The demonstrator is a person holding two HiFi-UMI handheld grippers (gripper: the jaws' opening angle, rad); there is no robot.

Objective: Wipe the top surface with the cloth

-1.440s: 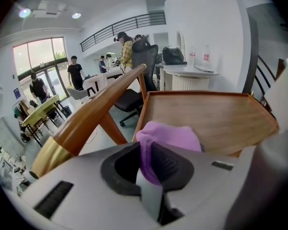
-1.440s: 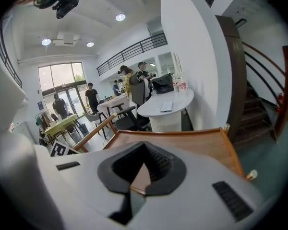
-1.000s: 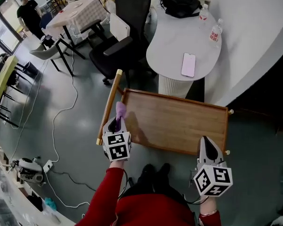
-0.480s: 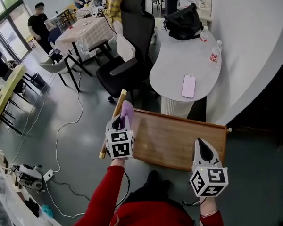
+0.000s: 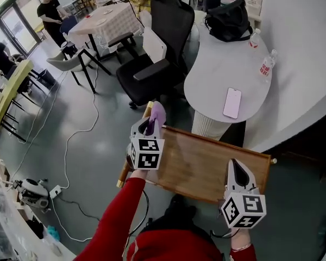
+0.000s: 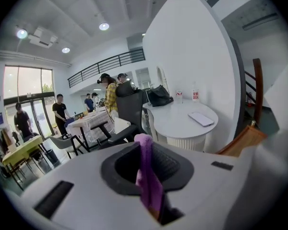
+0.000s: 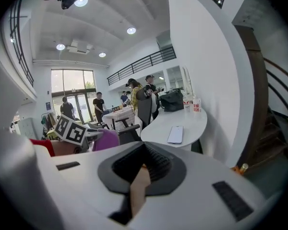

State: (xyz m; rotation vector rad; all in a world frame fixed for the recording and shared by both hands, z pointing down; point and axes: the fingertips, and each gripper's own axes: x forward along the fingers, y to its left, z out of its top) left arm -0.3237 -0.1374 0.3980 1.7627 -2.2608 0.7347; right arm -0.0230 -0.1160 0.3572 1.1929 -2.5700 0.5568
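The wooden top (image 5: pixel 206 165) is a long rimmed board lying right under me. My left gripper (image 5: pixel 148 125) hangs over its left end, shut on a purple cloth (image 5: pixel 156 113) that sticks up out of the jaws. In the left gripper view the cloth (image 6: pixel 146 176) is a narrow strip pinched in the left gripper (image 6: pixel 149 188). Over the near right edge of the board, my right gripper (image 5: pixel 236 168) is shut and holds nothing. The right gripper view shows the right gripper (image 7: pixel 139 186) with its jaws together and only a sliver of wood colour between them.
A brass handle bar (image 5: pixel 131 156) runs along the board's left end. Just beyond stands a white rounded table (image 5: pixel 217 69) with a phone (image 5: pixel 232 103), bottles (image 5: pixel 267 64) and a black bag (image 5: pixel 228 18). A black office chair (image 5: pixel 163 53) is at far left; cables (image 5: pixel 79 132) trail across the floor.
My left gripper with the cloth has risen off the board's left end and come closer to the head camera. The right gripper has stayed by the near right edge.
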